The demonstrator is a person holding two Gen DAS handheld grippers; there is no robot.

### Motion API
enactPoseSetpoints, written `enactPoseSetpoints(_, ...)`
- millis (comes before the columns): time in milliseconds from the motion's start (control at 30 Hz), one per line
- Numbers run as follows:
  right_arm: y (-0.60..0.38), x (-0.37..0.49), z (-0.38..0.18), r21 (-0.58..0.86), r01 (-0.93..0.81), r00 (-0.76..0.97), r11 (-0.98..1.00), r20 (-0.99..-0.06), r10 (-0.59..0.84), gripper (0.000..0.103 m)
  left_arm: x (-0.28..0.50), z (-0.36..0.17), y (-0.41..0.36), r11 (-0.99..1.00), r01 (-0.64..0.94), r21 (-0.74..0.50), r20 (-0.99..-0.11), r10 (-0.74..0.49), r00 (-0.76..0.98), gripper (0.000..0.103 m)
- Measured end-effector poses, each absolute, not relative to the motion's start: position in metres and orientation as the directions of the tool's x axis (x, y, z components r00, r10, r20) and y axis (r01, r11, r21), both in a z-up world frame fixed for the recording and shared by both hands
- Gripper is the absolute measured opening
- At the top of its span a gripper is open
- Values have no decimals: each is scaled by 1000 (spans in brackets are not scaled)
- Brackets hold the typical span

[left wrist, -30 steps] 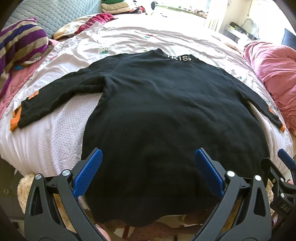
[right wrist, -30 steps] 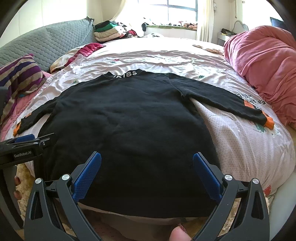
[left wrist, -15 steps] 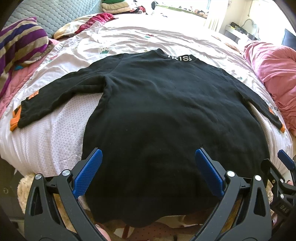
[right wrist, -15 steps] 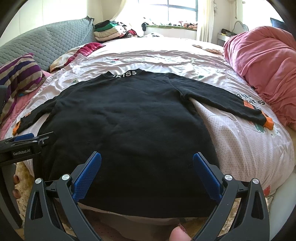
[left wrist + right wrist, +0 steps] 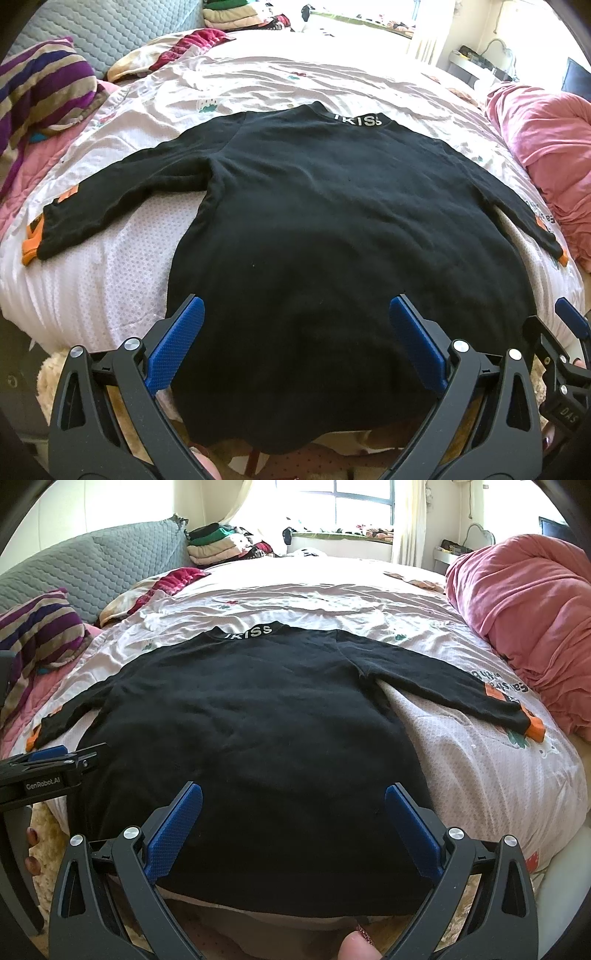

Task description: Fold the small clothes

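Note:
A black long-sleeved sweater [image 5: 332,229] [image 5: 251,731] lies flat on the bed, back up, collar with white letters at the far side, both sleeves spread out with orange cuffs. Its hem hangs over the near bed edge. My left gripper [image 5: 295,317] hovers open above the hem's left half, with nothing between its blue pads. My right gripper [image 5: 293,805] is open too, over the hem's right half. In the right wrist view the left gripper [image 5: 55,755] shows at the left edge; in the left wrist view the right gripper [image 5: 569,325] shows at the right edge.
The bed has a pale pink printed sheet [image 5: 480,768]. A pink duvet [image 5: 532,620] is heaped on the right, striped bedding [image 5: 40,92] on the left. Folded clothes [image 5: 218,542] are stacked by the grey headboard [image 5: 99,565]. A fingertip [image 5: 354,949] shows at the bottom.

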State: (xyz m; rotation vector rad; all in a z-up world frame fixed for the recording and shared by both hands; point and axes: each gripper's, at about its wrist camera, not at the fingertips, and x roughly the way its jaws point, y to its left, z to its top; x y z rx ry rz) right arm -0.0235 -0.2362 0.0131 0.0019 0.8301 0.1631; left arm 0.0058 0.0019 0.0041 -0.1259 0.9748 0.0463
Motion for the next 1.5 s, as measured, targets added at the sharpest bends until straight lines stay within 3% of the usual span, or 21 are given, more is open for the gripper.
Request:
enactPoseSetpoints(900,-249,17,24,66,-89,694,994,-712,109,99,61,10,-9,992,-93,-91,-815,-21,579,94)
enactPoseSetpoints(1500,-306,66,14,76,58,690,995,-723,15,99,114,4,-34,995,-52,-86,-827,-42,561,94)
